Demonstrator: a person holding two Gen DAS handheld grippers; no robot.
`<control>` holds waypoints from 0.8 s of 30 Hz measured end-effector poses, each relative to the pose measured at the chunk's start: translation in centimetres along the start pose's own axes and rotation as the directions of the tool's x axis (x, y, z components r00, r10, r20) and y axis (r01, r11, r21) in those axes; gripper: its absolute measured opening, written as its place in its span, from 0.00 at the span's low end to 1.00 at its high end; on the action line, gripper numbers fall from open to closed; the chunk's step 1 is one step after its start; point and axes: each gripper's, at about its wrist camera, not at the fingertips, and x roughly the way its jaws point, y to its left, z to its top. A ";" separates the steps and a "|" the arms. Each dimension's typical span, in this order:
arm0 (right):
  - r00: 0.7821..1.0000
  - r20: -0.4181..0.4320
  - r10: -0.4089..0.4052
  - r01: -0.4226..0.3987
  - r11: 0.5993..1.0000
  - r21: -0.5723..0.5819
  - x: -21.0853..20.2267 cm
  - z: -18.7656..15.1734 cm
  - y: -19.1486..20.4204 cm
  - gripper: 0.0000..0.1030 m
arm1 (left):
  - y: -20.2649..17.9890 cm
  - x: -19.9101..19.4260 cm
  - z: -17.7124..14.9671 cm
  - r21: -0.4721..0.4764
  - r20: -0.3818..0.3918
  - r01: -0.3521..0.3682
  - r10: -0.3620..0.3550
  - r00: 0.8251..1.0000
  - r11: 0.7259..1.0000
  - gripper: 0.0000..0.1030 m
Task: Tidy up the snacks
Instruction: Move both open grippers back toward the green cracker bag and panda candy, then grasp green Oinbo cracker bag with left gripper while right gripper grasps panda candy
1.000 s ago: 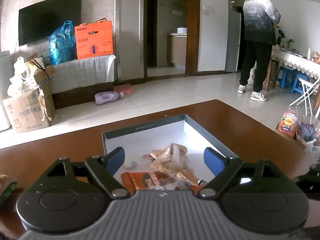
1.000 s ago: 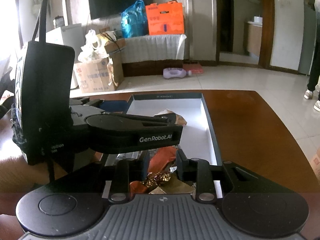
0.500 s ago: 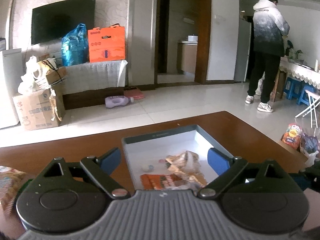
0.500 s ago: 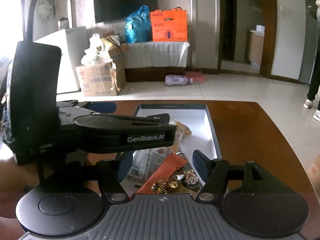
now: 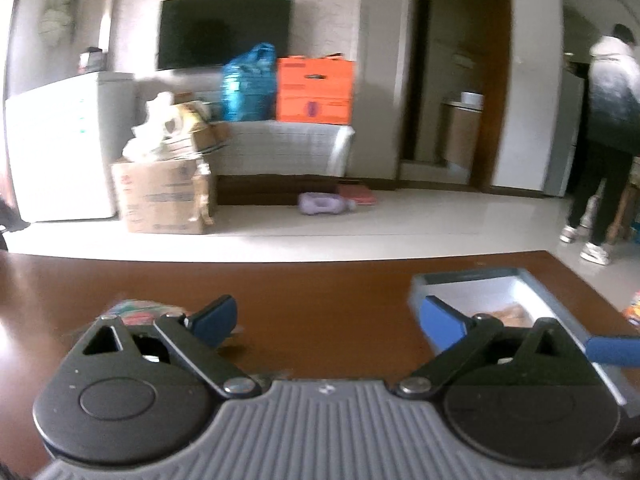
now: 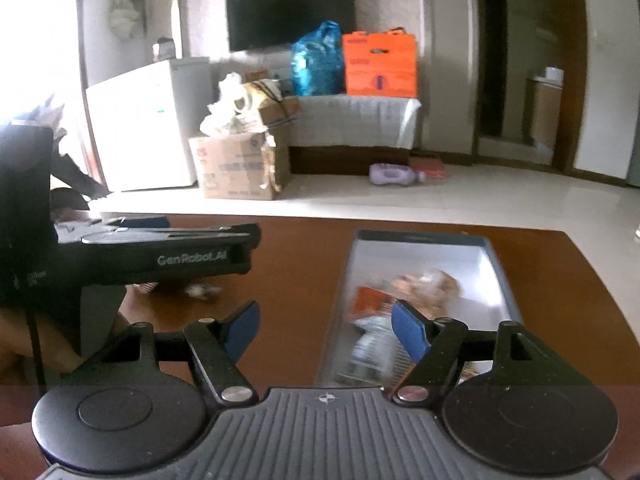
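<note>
A grey box (image 6: 494, 254) with a white inside lies on the brown table (image 6: 304, 264) and holds several snack packets (image 6: 430, 282). In the left wrist view the box (image 5: 472, 276) sits at the right. My left gripper (image 5: 326, 318) is open and empty above bare table, left of the box. A colourful snack packet (image 5: 138, 312) lies by its left finger. My right gripper (image 6: 322, 328) is open and empty, its right finger over the box's near left edge. A small wrapped snack (image 6: 202, 290) lies on the table under the left gripper's body (image 6: 160, 256).
Beyond the table's far edge are a tiled floor, a cardboard box (image 5: 164, 196), a white fridge (image 5: 60, 148) and a low cabinet with an orange box (image 5: 316, 90). A person (image 5: 608, 132) stands at the far right. Snack bags (image 5: 632, 312) lie off the table's right edge.
Both grippers have swung left, away from over the box. The right gripper opened and let go of the snack it held, which lies in the box. The left gripper stayed open.
</note>
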 end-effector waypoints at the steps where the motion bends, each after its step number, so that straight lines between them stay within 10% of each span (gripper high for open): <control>1: 1.000 0.002 0.009 -0.009 1.000 -0.007 0.2 0.2 0.8 0.74 | 1.2 -0.2 -0.1 -0.006 -0.001 -0.016 0.016 1.000 1.000 0.96; 13: 0.996 -0.049 0.074 -0.075 0.997 -0.017 5.5 1.5 8.2 0.74 | 17.1 -1.6 -3.0 -0.068 -0.030 -0.187 0.185 0.982 0.980 0.97; 24: 0.997 -0.078 0.026 -0.022 0.998 0.055 10.6 0.8 9.7 0.74 | 22.6 3.3 -1.1 -0.090 -0.012 -0.114 0.114 0.993 0.989 0.97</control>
